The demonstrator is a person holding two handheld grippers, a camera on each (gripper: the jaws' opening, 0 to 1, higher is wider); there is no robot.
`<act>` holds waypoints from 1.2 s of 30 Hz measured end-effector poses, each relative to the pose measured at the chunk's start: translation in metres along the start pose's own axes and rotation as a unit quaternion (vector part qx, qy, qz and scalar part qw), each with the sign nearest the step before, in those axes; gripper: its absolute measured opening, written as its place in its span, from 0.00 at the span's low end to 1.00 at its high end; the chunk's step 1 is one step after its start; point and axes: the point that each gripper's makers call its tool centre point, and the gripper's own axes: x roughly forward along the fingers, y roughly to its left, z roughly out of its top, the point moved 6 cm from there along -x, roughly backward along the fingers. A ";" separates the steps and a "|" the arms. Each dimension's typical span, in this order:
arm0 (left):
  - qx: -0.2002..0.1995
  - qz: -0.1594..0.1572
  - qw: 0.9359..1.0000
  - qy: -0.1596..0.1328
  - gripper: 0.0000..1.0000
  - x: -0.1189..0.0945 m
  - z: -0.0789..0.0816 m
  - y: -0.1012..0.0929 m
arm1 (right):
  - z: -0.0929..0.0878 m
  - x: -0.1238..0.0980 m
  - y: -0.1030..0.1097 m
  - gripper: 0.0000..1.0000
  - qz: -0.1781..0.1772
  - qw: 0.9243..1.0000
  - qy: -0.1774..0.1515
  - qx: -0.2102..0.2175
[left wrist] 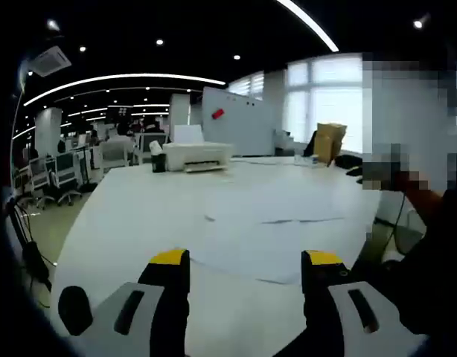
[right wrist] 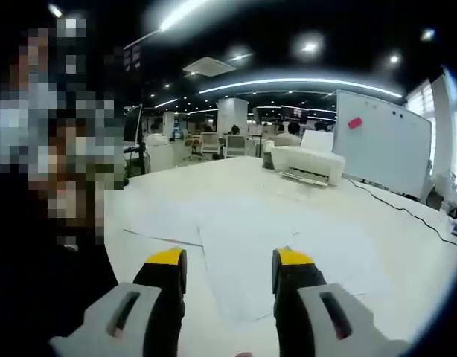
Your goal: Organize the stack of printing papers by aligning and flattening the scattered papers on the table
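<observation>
Papers (left wrist: 273, 230) scattered flat on table (left wrist: 124, 216) — printer (left wrist: 197, 155) at far edge, whiteboard (left wrist: 240, 119) behind.

White table (left wrist: 124, 216) with scattered papers (left wrist: 288, 238), printer (left wrist: 197, 155)

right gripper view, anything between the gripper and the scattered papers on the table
Nothing visible. The right gripper is open with the papers lying flat on the table just ahead of it. The printer sits far beyond them.
</observation>
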 end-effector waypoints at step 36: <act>0.000 -0.011 1.000 0.004 0.62 0.003 -0.003 -0.003 | -0.003 0.005 -0.002 0.43 -0.006 1.000 0.002 0.010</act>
